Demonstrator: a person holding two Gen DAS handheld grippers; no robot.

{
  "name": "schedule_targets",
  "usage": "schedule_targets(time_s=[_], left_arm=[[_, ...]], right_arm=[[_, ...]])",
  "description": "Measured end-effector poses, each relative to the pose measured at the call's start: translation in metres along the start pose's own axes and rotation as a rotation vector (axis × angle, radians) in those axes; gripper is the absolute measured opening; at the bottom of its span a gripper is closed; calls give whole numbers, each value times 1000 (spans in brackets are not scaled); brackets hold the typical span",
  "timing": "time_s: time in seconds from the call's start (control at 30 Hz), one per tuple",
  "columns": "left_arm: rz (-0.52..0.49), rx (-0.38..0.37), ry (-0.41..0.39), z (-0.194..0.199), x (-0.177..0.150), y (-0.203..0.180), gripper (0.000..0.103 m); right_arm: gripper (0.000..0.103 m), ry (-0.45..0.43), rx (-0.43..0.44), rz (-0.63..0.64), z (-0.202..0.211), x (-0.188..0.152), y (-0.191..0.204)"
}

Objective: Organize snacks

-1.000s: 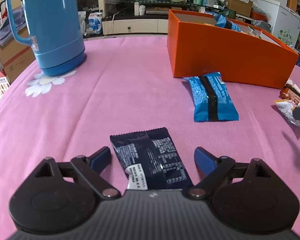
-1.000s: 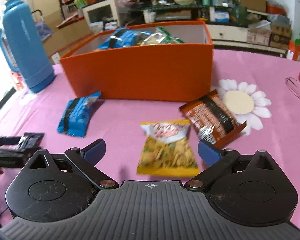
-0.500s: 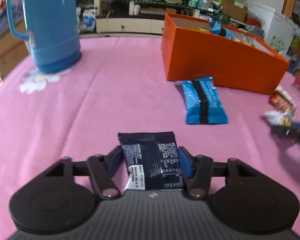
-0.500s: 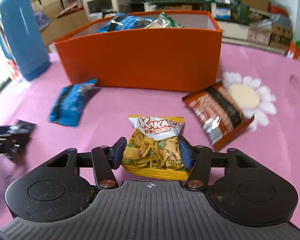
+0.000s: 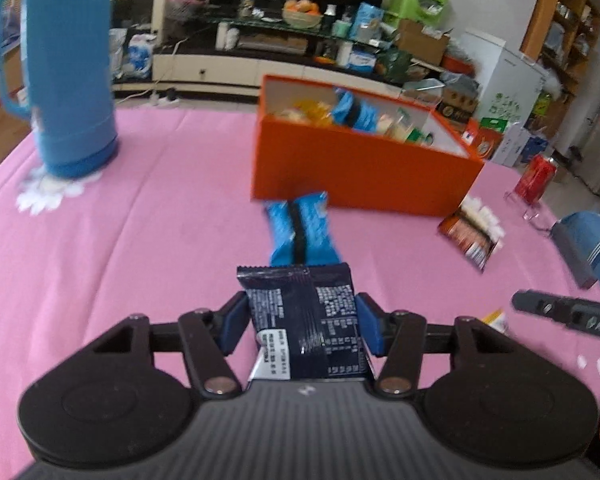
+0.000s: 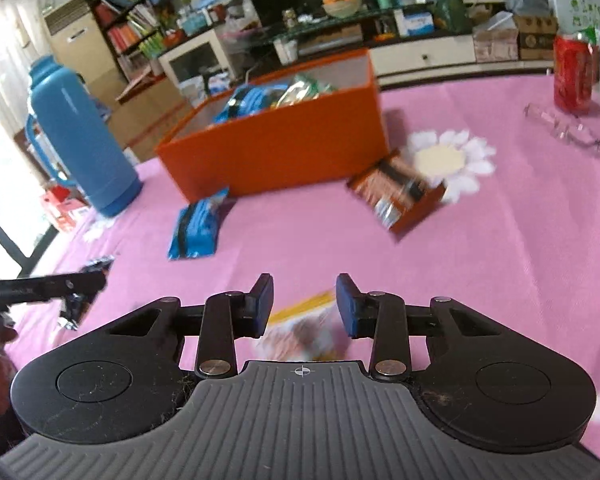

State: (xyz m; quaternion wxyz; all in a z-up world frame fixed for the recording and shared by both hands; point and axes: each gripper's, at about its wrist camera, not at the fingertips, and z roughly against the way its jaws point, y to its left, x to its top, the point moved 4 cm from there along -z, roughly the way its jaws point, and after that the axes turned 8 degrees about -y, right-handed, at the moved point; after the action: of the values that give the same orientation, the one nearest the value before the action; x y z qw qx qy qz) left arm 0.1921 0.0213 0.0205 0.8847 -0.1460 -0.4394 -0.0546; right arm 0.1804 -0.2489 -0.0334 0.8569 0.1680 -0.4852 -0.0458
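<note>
The left gripper (image 5: 302,322) is clamped on a dark navy foil snack packet (image 5: 306,320), its blue pads pressing both long edges; the packet's long axis runs straight ahead along the fingers, crimped end pointing away toward the box. The right gripper (image 6: 304,304) has just been closing on a yellow crinkly chip bag (image 6: 300,332), which sits blurred low between the blue pads; whether they press it I cannot tell, and the bag's yellow edge slants up to the right.

Further out on the pink tablecloth (image 5: 140,240) lies a blue snack packet with a black stripe (image 5: 302,232), long axis pointing at the box, far end touching its wall. A brown-and-orange wafer packet (image 6: 398,194) lies angled near the box's right corner, partly over a printed white daisy (image 6: 452,158).

Beyond stands the open orange rectangular cardboard box (image 5: 360,168) with snacks inside. A tall blue plastic thermos jug (image 5: 68,68) stands far left; a red drink can (image 6: 574,72) far right.
</note>
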Motion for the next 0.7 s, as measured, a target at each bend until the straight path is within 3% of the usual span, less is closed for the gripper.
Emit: schedule_targets(time_s=[0.17, 0.3, 0.33, 0.4, 0.7], left_arm=[[-28, 24, 69, -26, -17, -3, 56], [-51, 44, 133, -35, -50, -4, 59], [-62, 54, 140, -36, -55, -4, 61], [-92, 77, 136, -34, -62, -6, 74], [-134, 110, 124, -35, -67, -7, 76]], right_arm=[[36, 72, -25, -40, -11, -18, -23], [73, 82, -35, -13, -3, -32, -20], [76, 90, -33, 1, -3, -34, -16], [78, 110, -30, 41, -8, -38, -6], [71, 166, -69, 177, -27, -48, 27]])
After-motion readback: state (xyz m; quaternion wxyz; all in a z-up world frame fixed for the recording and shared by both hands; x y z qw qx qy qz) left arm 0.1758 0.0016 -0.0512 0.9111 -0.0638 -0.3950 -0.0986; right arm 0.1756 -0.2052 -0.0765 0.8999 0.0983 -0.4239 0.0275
